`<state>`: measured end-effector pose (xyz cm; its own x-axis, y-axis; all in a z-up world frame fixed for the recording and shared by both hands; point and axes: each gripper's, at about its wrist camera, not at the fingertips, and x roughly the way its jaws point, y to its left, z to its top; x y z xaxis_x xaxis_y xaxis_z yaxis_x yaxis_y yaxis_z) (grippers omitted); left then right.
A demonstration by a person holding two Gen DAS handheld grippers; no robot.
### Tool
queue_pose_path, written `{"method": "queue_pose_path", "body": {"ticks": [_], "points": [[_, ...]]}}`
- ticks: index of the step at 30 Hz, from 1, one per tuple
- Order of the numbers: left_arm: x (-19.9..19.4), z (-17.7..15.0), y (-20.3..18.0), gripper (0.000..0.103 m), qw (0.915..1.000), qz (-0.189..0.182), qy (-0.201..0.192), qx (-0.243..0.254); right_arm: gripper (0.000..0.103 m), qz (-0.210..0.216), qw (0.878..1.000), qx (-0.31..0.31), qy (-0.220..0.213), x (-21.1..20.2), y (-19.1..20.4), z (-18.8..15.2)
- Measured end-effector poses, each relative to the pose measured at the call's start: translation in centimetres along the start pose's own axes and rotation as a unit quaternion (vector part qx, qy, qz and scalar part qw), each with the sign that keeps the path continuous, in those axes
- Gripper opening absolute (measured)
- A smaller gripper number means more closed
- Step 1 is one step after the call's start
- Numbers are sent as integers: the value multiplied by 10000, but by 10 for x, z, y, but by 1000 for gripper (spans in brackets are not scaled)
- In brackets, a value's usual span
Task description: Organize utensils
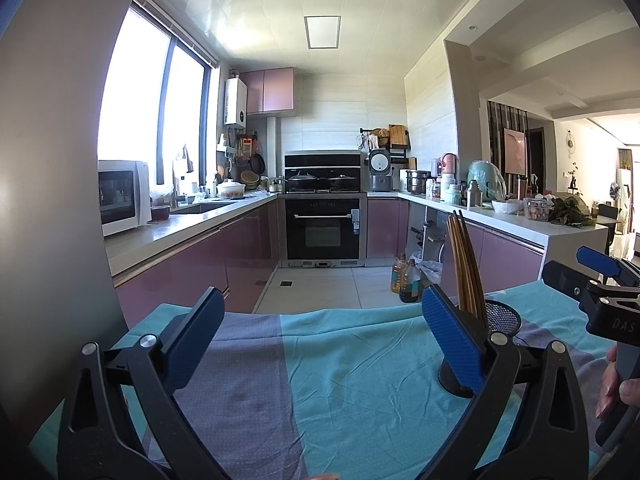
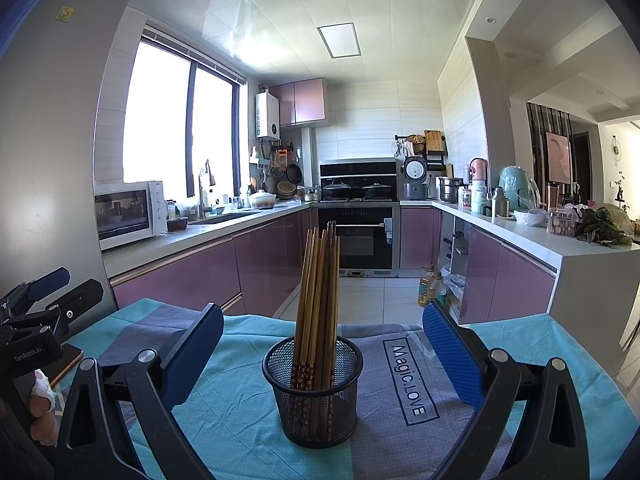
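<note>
On the left, our left tongs (image 1: 320,332) hang over the desk draped in a teal and grey-blue cloth (image 1: 352,360), blue-padded fingers (image 1: 200,340) spread wide apart with nothing between them. Moving right, we see the round black wire-mesh cup (image 2: 316,392) standing upright on the cloth, packed with a bundle of brown wooden chopsticks (image 2: 318,304) that lean slightly inside it, their patterned red ends down in the mesh. Our right tongs (image 2: 323,354) sit open too, the cup squarely between the two fingers, touching neither. Further right on the cloth we read the printed "Magic.LOVE" label (image 2: 410,380), just beside the cup. Behind it all runs the purple-fronted kitchen.
</note>
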<state>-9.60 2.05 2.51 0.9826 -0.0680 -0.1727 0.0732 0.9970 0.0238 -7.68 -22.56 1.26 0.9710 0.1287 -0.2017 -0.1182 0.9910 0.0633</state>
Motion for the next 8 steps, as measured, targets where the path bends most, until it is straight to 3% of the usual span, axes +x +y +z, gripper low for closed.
{"method": "queue_pose_path", "body": {"ticks": [4,8], "points": [[7,-3,2,97,9997,-42,237,-53,97,-75,9999,-56,135,3,-6,-6],[22,-10,10,97,9982,22,596,-93,97,-249,9977,68,624,19,-32,-15]]}}
